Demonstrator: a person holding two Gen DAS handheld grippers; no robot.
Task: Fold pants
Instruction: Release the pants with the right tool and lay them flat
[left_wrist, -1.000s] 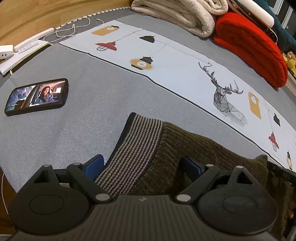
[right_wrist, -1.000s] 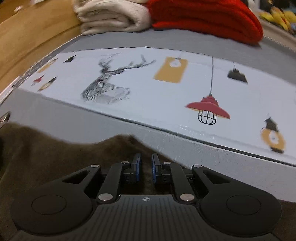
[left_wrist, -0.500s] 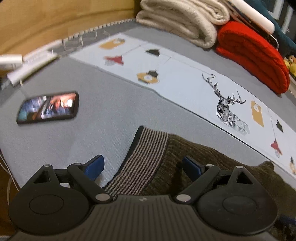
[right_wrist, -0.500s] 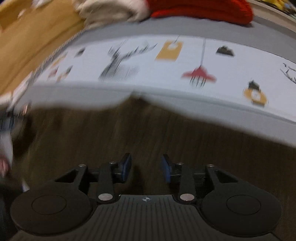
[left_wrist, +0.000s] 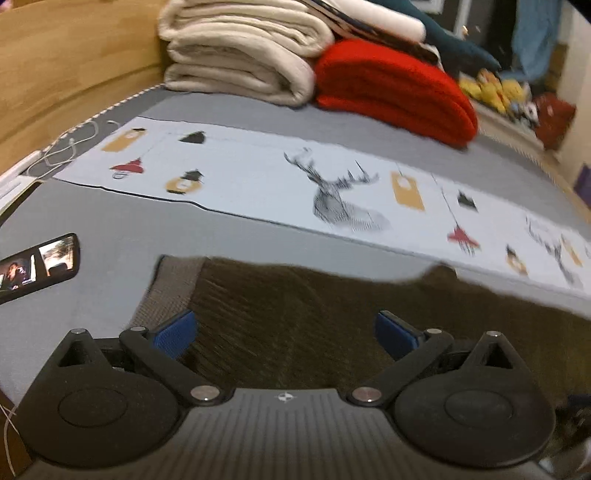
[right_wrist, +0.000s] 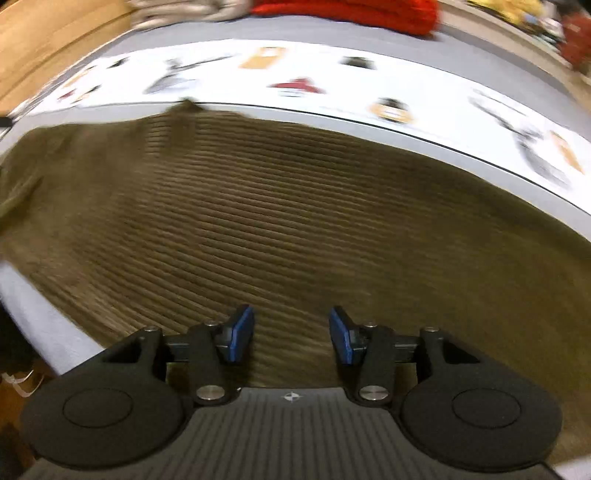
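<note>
Olive-brown corduroy pants lie spread flat on the grey bed, with a striped waistband at their left end. My left gripper hovers above the waistband end, its jaws opening wide; the blue pads touch nothing. In the right wrist view my right gripper hangs over the middle of the cloth. Its jaws are opening too, and no fabric is pinched between them.
A phone with a lit screen lies on the bed left of the pants. A printed white cloth runs behind them. Folded beige and red blankets are stacked at the back. A white cable and a wooden bed frame sit at the far left.
My right gripper went from shut on the pants' edge to open and swept sideways over the spread cloth. The left gripper widened and drew back and up from the waistband, rolling a little.
</note>
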